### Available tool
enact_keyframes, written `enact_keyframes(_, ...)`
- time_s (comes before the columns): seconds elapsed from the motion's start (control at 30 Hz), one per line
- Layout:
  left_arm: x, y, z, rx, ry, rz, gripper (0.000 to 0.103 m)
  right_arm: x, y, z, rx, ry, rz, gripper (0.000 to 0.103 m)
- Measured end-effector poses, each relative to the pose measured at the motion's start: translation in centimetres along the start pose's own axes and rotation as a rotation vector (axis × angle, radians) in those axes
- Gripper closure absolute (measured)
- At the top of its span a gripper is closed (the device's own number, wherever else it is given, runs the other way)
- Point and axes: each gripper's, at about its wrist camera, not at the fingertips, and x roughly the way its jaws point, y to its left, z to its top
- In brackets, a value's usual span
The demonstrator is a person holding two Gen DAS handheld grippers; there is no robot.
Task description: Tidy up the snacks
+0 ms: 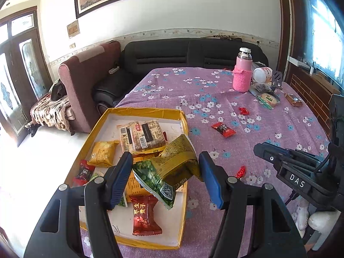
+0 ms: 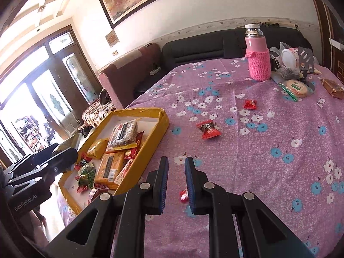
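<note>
The left gripper (image 1: 165,172) is about half open and has the green-and-gold snack bag (image 1: 169,172) squeezed between its blue pads, right over the yellow tray (image 1: 182,118) in the lower middle of the frame. Under it there's a red candy pack (image 1: 144,217) with gold Chinese characters, plus barcoded cracker packs (image 1: 142,136) further up.

The right gripper (image 2: 176,180) is nearly closed, with just a narrow gap and nothing in it. A small red candy (image 2: 183,194) lies on the tabletop (image 2: 268,172) just past its right finger. The other gripper body reads "DAS" in one view and "GenRobot.AI" in the other.

Two more red candies (image 2: 208,130) sit mid-frame on the flowery purple cloth, with lots of bare cloth around them. The pink bottle (image 2: 258,62) and some clutter are at the upper right.
</note>
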Motion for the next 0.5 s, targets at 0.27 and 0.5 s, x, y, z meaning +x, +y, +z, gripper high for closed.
enact_keyframes(0.27,-0.1,2.9,-1.3,-0.066,0.009,-0.023,0.04,0.2,-1.6,-0.1,0.061,-0.006,-0.039,0.084)
enact_keyframes(0.5,0.4,4.7,-2.6,-0.122,0.027,-0.071,0.04,3.3,-5.5,-1.5,0.188,0.121,-0.033,0.071)
